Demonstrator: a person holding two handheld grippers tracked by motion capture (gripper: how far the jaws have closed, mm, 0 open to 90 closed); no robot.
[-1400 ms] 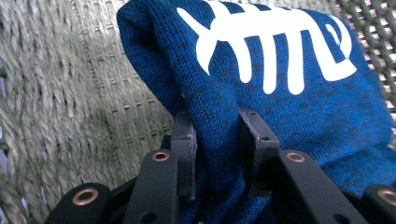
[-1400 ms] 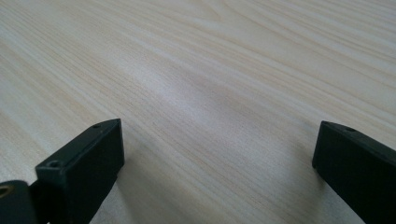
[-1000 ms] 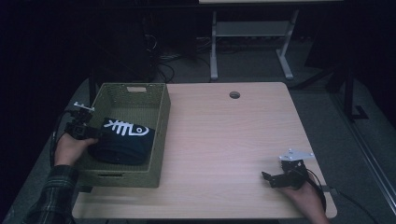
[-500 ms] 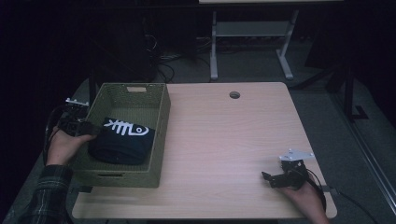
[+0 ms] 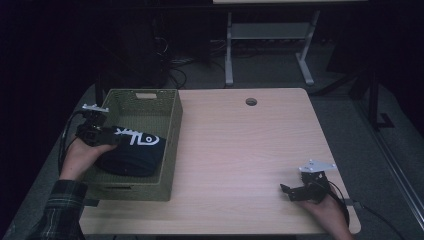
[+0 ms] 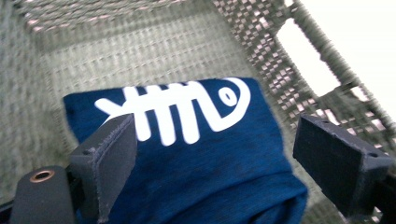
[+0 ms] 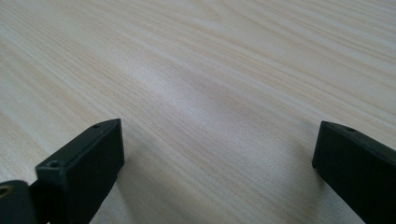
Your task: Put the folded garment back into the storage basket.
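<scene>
Lying folded in the olive woven basket (image 5: pixel 170 145) at the table's left, the navy fish-skeleton-print garment (image 6: pixel 196 154) is straddled by the left gripper (image 6: pixel 210 154) with jaws spread, so cloth could be snagged if lifted carelessly, while the right gripper (image 7: pixel 215 158) is rested open, empty, near right.

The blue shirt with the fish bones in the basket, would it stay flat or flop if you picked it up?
Probably flop: the shirt is soft knit cloth, folded with rounded edges. It likely unfolds and droops if pinched by one corner. It looks light, and it shouldn't slip much from the left gripper, whose jaws are open.
</scene>
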